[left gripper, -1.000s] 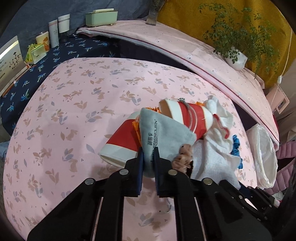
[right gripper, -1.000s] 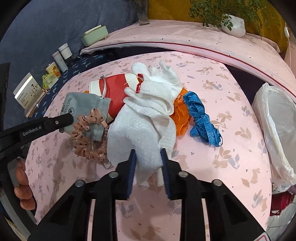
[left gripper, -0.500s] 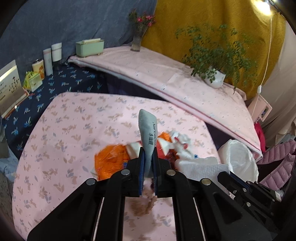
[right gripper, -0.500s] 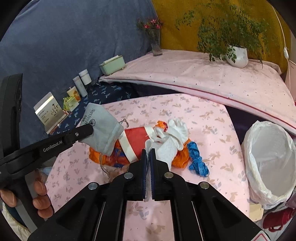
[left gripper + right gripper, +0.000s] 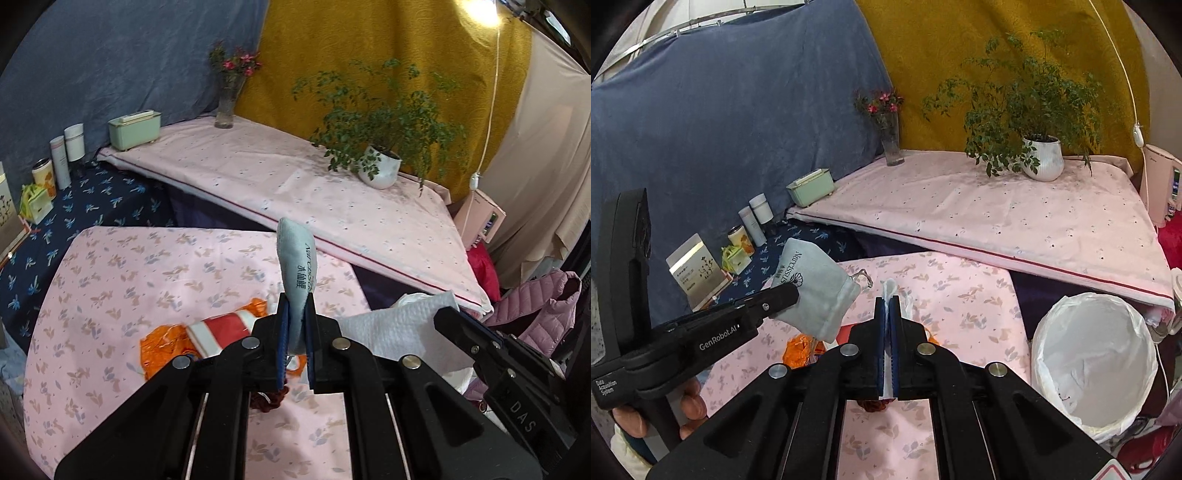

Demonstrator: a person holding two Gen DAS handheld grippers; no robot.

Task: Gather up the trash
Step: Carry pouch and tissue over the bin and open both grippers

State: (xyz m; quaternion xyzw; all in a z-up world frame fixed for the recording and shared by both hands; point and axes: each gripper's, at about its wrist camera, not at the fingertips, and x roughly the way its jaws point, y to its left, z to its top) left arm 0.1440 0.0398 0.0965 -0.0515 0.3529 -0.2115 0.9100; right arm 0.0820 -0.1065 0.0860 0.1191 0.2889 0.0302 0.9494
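Observation:
My left gripper [image 5: 296, 314] is shut on a grey drawstring pouch [image 5: 295, 266] and holds it up above the pink floral table [image 5: 110, 280]. The pouch also shows in the right wrist view [image 5: 816, 291]. My right gripper [image 5: 887, 314] is shut on a white paper towel [image 5: 891, 291], seen edge-on; it shows as a white sheet in the left wrist view [image 5: 399, 325]. On the table lie a red-and-white paper cup [image 5: 221, 330], orange plastic wrap [image 5: 162, 350] and a brown scrunchie [image 5: 267, 400]. A bin lined with a white bag [image 5: 1093, 362] stands right of the table.
A raised pink-covered platform [image 5: 314, 192] behind holds a potted plant [image 5: 380, 170], a flower vase [image 5: 227, 107] and a green box [image 5: 135, 129]. Bottles and a card stand on the dark blue cloth [image 5: 92, 206] at left. A pink jacket [image 5: 543, 310] lies at right.
Both grippers have lifted well above the table, the left carrying the grey pouch and the right the white paper towel. The cup and orange wrap stay on the table.

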